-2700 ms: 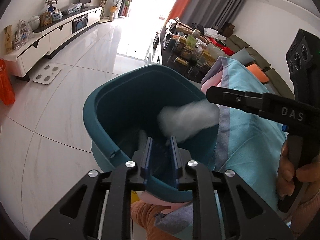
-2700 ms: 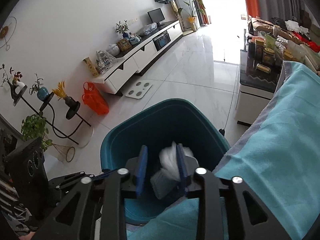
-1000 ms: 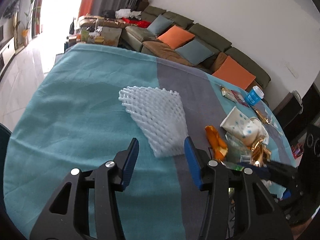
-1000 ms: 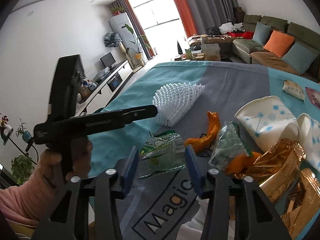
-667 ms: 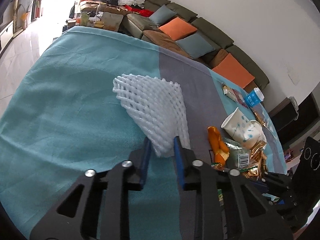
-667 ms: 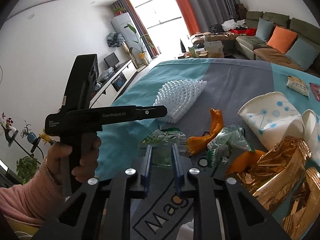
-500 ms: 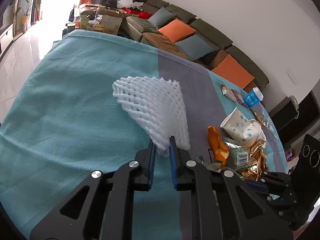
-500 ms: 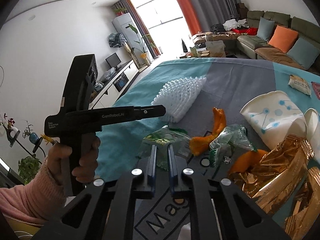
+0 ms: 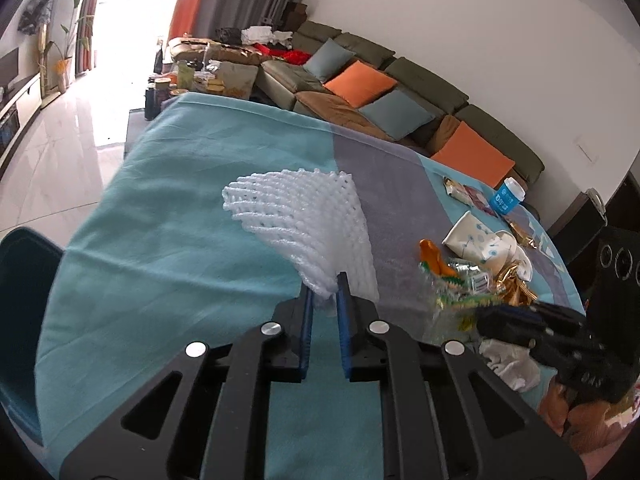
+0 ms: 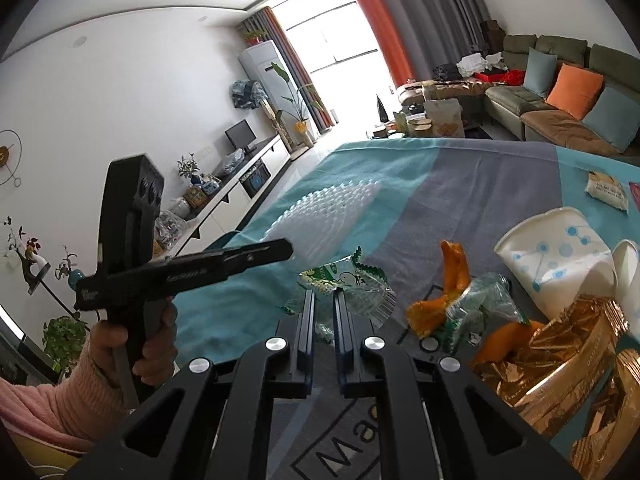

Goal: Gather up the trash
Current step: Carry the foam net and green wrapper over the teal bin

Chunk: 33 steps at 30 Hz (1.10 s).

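Both claws, spread a second ago, have clenched. My left claw [image 9: 325, 294] pinches the white foam net [image 9: 304, 224], lifted off the teal tabletop [image 9: 160, 240]; right claw [image 10: 322, 304] grips the green snack wrapper [image 10: 348, 284] beside orange peel [image 10: 454, 268].

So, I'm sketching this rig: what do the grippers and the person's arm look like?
Both grippers, left and right, are matte black frames with silver screws and blue pads. The left one's pistol-shaped body bears small white lettering. The arm has a pink ribbed sleeve.
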Motion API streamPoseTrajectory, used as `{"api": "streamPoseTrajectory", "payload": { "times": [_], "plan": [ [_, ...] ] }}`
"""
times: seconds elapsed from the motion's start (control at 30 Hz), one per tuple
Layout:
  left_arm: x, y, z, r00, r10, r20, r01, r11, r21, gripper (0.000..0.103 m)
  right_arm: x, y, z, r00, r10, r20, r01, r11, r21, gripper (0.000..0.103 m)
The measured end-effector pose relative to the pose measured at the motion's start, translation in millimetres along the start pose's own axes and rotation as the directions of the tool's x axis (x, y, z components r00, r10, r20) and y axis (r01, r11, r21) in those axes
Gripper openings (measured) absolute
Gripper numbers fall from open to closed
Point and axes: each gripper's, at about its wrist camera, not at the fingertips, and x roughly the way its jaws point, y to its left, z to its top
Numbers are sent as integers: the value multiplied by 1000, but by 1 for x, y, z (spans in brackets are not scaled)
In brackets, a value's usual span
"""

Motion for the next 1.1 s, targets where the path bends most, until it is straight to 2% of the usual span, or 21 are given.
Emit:
{"api": "streamPoseTrajectory", "payload": {
  "times": [0.27,0.57,1.1],
  "plan": [
    [-38,12,-20,998,44,49,-44,999,-16,12,3,11,5,1000,17,6,-17,999,-28,7],
    [-77,14,-42,994,60,93,-59,998,-15,12,7,21,6,999,35,7,-35,998,-53,7],
    [-111,9,-54,986,99,134,-98,995,-21,12,19,34,11,998,70,-4,-70,994,-84,7]
  ]
}}
